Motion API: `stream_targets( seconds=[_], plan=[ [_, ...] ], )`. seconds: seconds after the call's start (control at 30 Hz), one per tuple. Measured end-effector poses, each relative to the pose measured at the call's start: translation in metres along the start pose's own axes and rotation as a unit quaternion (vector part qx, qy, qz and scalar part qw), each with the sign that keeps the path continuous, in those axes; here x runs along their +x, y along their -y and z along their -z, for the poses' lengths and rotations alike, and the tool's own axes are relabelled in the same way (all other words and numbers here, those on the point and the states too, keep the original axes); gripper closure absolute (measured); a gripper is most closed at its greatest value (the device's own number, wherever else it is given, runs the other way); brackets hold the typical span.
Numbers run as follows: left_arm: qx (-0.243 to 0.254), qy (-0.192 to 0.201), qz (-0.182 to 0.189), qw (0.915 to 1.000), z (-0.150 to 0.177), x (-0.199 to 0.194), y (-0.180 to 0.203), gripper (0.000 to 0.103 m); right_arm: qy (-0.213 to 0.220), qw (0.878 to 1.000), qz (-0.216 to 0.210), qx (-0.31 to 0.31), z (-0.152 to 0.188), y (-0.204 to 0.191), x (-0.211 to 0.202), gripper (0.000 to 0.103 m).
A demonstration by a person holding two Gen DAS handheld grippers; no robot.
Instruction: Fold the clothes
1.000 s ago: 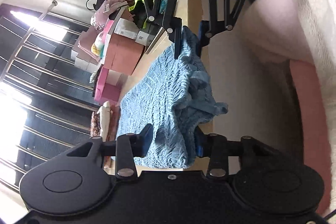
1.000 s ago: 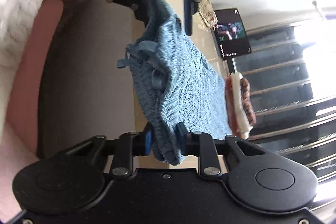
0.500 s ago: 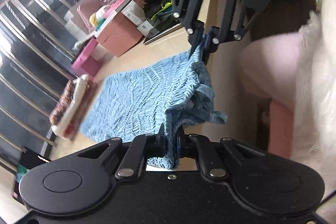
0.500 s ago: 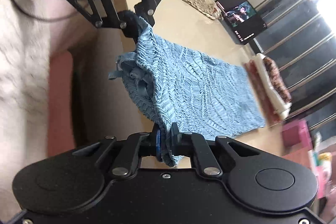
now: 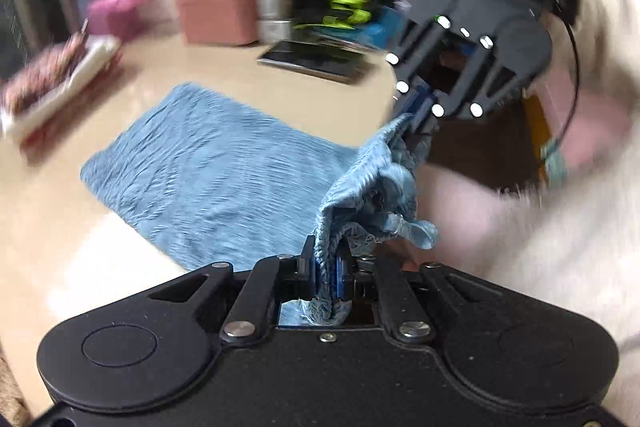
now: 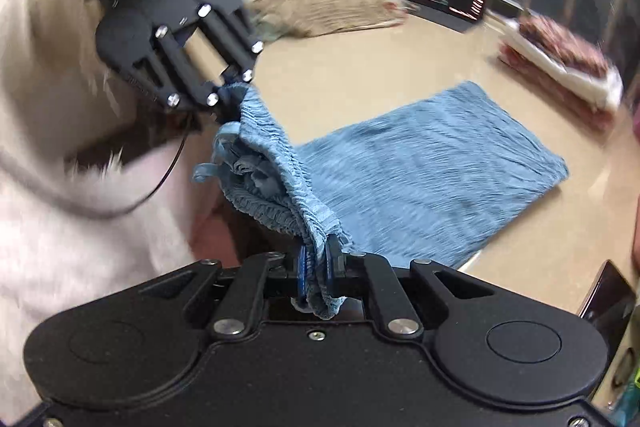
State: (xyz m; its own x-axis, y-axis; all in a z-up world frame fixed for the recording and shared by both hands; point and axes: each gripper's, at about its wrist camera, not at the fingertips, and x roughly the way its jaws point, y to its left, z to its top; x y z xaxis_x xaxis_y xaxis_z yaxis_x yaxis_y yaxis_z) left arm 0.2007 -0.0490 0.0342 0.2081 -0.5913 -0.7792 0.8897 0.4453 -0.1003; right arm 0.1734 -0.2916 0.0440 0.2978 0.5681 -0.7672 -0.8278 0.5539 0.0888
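Looking along the left gripper (image 5: 325,269), its fingers pinch one end of the blue garment (image 5: 208,167)'s gathered edge; the rest lies flat on the table (image 5: 60,219) toward 10 o'clock.

Right wrist view: the right gripper (image 6: 316,263) pinches the other end, cloth spreading toward 2 o'clock. A fold looks underway, not laid over; final shape is unsettled.

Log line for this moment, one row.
left gripper: shut on blue garment | right gripper: shut on blue garment | near edge lifted | rest flat on table
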Motion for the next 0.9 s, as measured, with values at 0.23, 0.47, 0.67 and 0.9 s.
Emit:
stream_targets(
  seconds=[0.23, 0.47, 0.67, 0.9],
  plan=[
    [-0.241, 0.002, 0.070, 0.9680, 0.005, 0.062, -0.118, 0.062, -0.006, 0.967, -0.082, 0.242, 0.003, 0.123, 0.057, 0.087],
    [-0.343, 0.105, 0.142, 0.9224, 0.051, 0.058, -0.134, 0.049, 0.077, 0.905, -0.167, 0.384, 0.059, 0.150, 0.053, 0.051],
    [-0.332, 0.147, 0.119, 0.9243, 0.060, 0.059, -0.117, 0.070, 0.101, 0.912, -0.159, 0.363, 0.067, 0.134, 0.058, 0.053],
    [-0.331, 0.217, 0.095, 0.9134, 0.069, 0.041, -0.110, 0.097, 0.126, 0.939, -0.110, 0.302, 0.062, 0.113, 0.052, 0.090]
  ],
)
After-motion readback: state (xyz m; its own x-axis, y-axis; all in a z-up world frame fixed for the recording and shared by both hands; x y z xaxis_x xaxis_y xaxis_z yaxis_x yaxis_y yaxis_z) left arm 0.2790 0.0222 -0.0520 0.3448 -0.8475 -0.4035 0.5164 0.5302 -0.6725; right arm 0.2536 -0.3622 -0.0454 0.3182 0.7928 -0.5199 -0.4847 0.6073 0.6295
